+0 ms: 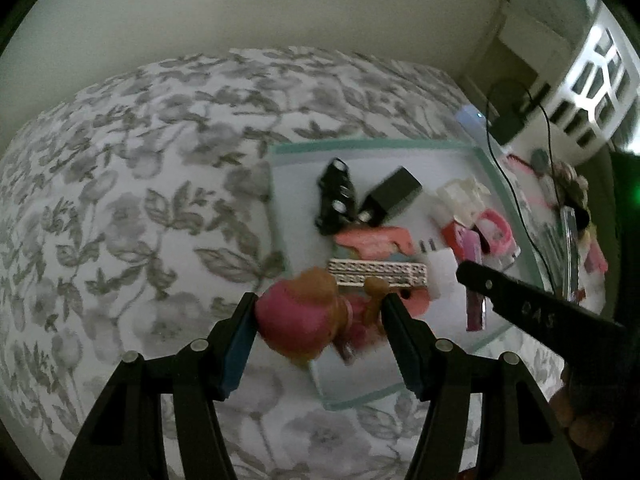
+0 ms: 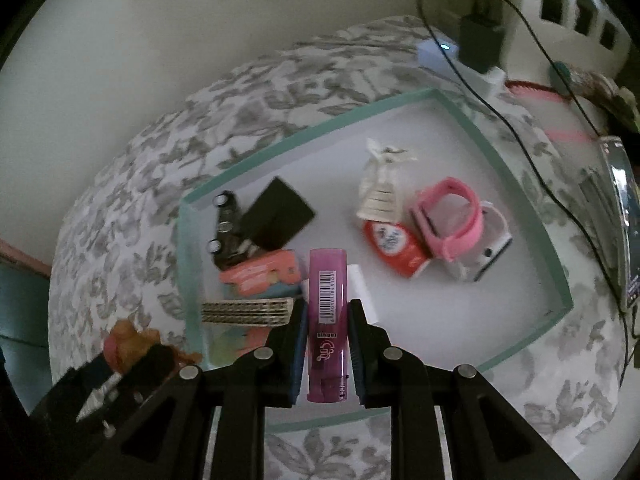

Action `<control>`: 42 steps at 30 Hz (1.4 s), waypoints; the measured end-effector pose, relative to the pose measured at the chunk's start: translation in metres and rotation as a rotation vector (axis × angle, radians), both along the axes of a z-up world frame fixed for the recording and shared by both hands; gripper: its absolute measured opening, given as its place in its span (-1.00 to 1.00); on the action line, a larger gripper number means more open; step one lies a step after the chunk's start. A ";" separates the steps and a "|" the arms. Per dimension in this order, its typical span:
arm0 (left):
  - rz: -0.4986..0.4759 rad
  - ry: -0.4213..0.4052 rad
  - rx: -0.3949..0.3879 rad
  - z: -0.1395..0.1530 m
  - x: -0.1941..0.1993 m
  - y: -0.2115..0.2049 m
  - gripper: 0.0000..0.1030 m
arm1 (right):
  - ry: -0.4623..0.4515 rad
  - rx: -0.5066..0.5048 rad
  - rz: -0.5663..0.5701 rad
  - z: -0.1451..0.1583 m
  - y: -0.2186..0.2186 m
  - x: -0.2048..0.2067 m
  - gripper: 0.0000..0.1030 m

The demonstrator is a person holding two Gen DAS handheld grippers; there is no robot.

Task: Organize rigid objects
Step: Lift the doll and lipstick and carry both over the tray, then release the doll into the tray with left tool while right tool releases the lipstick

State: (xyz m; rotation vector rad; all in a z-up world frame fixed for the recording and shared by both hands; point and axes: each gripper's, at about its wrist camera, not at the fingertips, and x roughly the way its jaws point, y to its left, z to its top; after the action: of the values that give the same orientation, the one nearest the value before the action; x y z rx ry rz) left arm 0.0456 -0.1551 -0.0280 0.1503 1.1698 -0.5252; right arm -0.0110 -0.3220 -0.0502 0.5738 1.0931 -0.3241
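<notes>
A shallow white tray with a teal rim lies on a floral bedspread and holds several small objects. My right gripper is shut on a purple lighter with a barcode, held over the tray's near part. My left gripper is shut on a pink and brown toy figure, held at the tray's left edge; it also shows in the right wrist view. The right gripper's finger and the lighter show in the left wrist view.
In the tray lie a black toy car, a black box, a coral piece, a studded strip, a red and white pouch, a pink watch band. A charger and cable sit behind.
</notes>
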 end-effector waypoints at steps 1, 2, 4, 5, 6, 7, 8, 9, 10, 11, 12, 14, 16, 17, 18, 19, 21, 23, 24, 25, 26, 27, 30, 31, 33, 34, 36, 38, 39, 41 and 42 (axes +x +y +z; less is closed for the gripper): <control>-0.013 0.000 0.007 -0.001 -0.002 -0.005 0.24 | 0.006 0.004 -0.007 -0.002 -0.003 -0.001 -0.59; -0.024 -0.001 0.015 -0.002 -0.004 -0.008 0.24 | 0.012 0.008 -0.015 -0.003 -0.006 -0.001 -0.59; -0.045 -0.003 0.027 -0.004 -0.007 -0.015 0.24 | 0.024 0.010 -0.027 -0.007 -0.010 -0.002 -0.59; -0.052 -0.004 0.031 -0.005 -0.009 -0.017 0.24 | 0.033 0.009 -0.030 -0.009 -0.010 -0.002 -0.59; -0.060 -0.005 0.036 -0.005 -0.010 -0.019 0.24 | 0.040 0.009 -0.031 -0.011 -0.011 -0.002 -0.59; -0.068 -0.005 0.042 -0.006 -0.011 -0.022 0.24 | 0.051 0.013 -0.031 -0.014 -0.011 -0.002 -0.59; -0.073 -0.005 0.047 -0.007 -0.012 -0.023 0.24 | 0.059 0.014 -0.031 -0.015 -0.012 -0.002 -0.59; -0.081 -0.005 0.053 -0.008 -0.013 -0.025 0.24 | 0.065 0.013 -0.030 -0.017 -0.012 -0.001 -0.59; -0.083 -0.004 0.056 -0.009 -0.014 -0.026 0.24 | 0.070 0.013 -0.029 -0.018 -0.012 -0.001 -0.59; -0.083 -0.004 0.058 -0.010 -0.014 -0.026 0.24 | 0.074 0.013 -0.028 -0.019 -0.011 -0.001 -0.59; -0.084 -0.003 0.060 -0.011 -0.015 -0.026 0.24 | 0.076 0.013 -0.027 -0.019 -0.011 -0.001 -0.59; -0.080 -0.003 0.062 -0.011 -0.014 -0.026 0.24 | 0.080 0.013 -0.024 -0.020 -0.011 -0.001 -0.59; -0.076 0.000 0.064 -0.012 -0.014 -0.026 0.24 | 0.083 0.014 -0.022 -0.021 -0.011 0.000 -0.59; -0.074 0.003 0.065 -0.012 -0.014 -0.025 0.24 | 0.085 0.014 -0.021 -0.022 -0.011 0.000 -0.59; -0.072 0.004 0.067 -0.013 -0.013 -0.026 0.24 | 0.087 0.014 -0.019 -0.022 -0.011 0.000 -0.59; -0.070 0.005 0.068 -0.013 -0.013 -0.025 0.24 | 0.088 0.015 -0.018 -0.023 -0.011 0.000 -0.59; -0.066 0.008 0.069 -0.013 -0.012 -0.025 0.24 | 0.088 0.015 -0.016 -0.023 -0.010 0.001 -0.59; -0.059 0.010 0.068 -0.014 -0.011 -0.023 0.24 | 0.089 0.012 -0.012 -0.023 -0.010 0.002 -0.59; -0.054 0.012 0.068 -0.014 -0.010 -0.023 0.24 | 0.090 0.011 -0.009 -0.023 -0.009 0.002 -0.59; -0.047 0.014 0.067 -0.014 -0.009 -0.022 0.24 | 0.090 0.010 -0.007 -0.023 -0.009 0.003 -0.59; -0.041 0.016 0.068 -0.014 -0.009 -0.021 0.24 | 0.091 0.008 -0.005 -0.023 -0.009 0.003 -0.59; -0.031 0.017 0.069 -0.014 -0.007 -0.020 0.24 | 0.092 0.006 -0.002 -0.023 -0.008 0.003 -0.59; 0.004 0.017 0.071 -0.014 -0.003 -0.013 0.24 | 0.093 -0.001 0.004 -0.023 -0.008 0.004 -0.59; 0.013 0.014 0.073 -0.013 -0.002 -0.012 0.24 | 0.093 -0.002 0.005 -0.023 -0.008 0.004 -0.59; 0.036 0.007 0.074 -0.012 0.001 -0.008 0.24 | 0.095 -0.005 0.005 -0.022 -0.008 0.004 -0.59; 0.051 0.006 0.071 -0.011 0.003 -0.005 0.24 | 0.096 -0.008 0.006 -0.022 -0.008 0.004 -0.59; 0.083 0.001 0.074 -0.010 0.007 0.001 0.24 | 0.098 -0.017 0.009 -0.022 -0.007 0.004 -0.59; 0.104 -0.007 0.081 -0.009 0.010 0.004 0.27 | 0.096 -0.023 0.011 -0.021 -0.007 0.005 -0.58; 0.117 -0.010 0.085 -0.008 0.012 0.007 0.31 | 0.091 -0.027 0.013 -0.020 -0.007 0.005 -0.58; 0.146 -0.016 0.092 -0.008 0.015 0.012 0.40 | 0.083 -0.037 0.019 -0.018 -0.005 0.005 -0.58; 0.157 -0.018 0.094 -0.008 0.017 0.014 0.41 | 0.081 -0.042 0.022 -0.017 -0.005 0.006 -0.57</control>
State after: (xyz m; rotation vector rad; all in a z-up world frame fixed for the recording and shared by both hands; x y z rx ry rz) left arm 0.0624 -0.1408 -0.0363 0.1421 1.1779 -0.3308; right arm -0.0052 -0.3266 -0.0676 0.5146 1.1675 -0.3523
